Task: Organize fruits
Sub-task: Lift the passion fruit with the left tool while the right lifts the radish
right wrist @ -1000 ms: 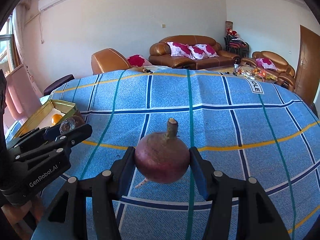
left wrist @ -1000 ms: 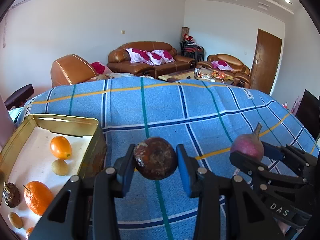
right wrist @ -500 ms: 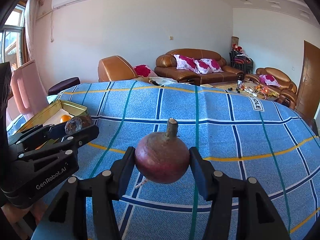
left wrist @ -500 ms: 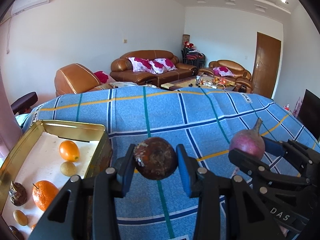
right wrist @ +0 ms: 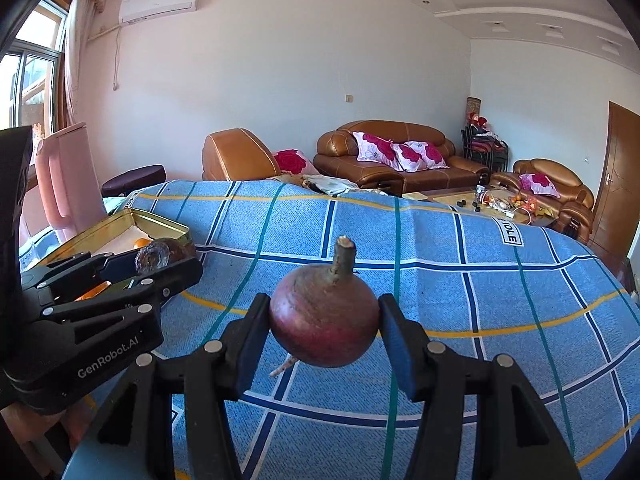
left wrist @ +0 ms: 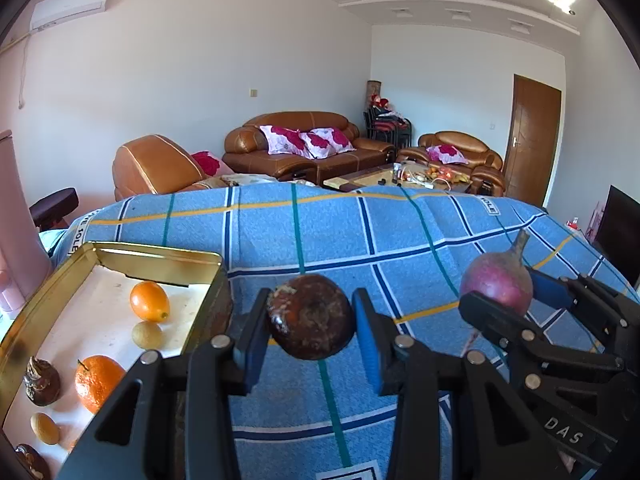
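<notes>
You hold both lifted clear for tin [left wrist: 120, 254] drop: left gripper [left wrist: 310, 322] jaws clamped on brown fruit [left wrist: 310, 316], right gripper [right wrist: 324, 322] jaws clamped on purple fruit [right wrist: 324, 324].

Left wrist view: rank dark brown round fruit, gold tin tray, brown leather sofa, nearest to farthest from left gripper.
1. Dark brown round fruit: held between the left gripper fingers.
2. Gold tin tray: on the blue cloth, left.
3. Brown leather sofa: against the far wall.

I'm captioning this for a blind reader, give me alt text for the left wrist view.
The left tongs grip a dark brown, rough-skinned round fruit above a blue plaid cloth. At left, a gold tin tray holds oranges and small fruits; at right, the right tongs hold a purple, stemmed radish-like root.
</notes>
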`<state>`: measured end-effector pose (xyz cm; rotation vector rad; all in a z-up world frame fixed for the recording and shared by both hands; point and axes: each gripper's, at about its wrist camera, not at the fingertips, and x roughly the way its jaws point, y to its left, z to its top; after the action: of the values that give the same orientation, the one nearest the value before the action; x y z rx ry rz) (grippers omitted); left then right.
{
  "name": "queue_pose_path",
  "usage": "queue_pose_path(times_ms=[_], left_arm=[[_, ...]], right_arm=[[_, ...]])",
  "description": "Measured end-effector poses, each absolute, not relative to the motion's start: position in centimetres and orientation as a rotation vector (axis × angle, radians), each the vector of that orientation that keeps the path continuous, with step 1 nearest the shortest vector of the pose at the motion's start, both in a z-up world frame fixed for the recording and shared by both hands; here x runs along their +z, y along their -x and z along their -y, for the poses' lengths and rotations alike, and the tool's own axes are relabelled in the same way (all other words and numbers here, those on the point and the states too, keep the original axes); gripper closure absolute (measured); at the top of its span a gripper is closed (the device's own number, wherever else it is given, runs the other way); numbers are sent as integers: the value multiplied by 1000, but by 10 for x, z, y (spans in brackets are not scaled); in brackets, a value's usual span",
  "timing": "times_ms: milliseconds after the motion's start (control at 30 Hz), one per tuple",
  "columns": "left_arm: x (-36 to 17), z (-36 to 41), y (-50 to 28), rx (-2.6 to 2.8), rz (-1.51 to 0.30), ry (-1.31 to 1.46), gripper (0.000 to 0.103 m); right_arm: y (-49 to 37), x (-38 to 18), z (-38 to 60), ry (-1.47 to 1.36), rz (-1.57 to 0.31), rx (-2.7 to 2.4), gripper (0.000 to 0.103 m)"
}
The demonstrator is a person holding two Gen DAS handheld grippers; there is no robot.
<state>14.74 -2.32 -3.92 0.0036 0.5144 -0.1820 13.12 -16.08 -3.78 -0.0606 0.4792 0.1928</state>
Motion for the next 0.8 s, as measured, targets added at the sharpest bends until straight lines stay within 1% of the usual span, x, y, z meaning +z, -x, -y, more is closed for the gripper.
queue_pose_path(times_ms=[800], left_arm=[[-33, 24, -126, -182, -435, -32, 62]], right_arm=[[-105, -33, 149, 90, -392, 230, 47]])
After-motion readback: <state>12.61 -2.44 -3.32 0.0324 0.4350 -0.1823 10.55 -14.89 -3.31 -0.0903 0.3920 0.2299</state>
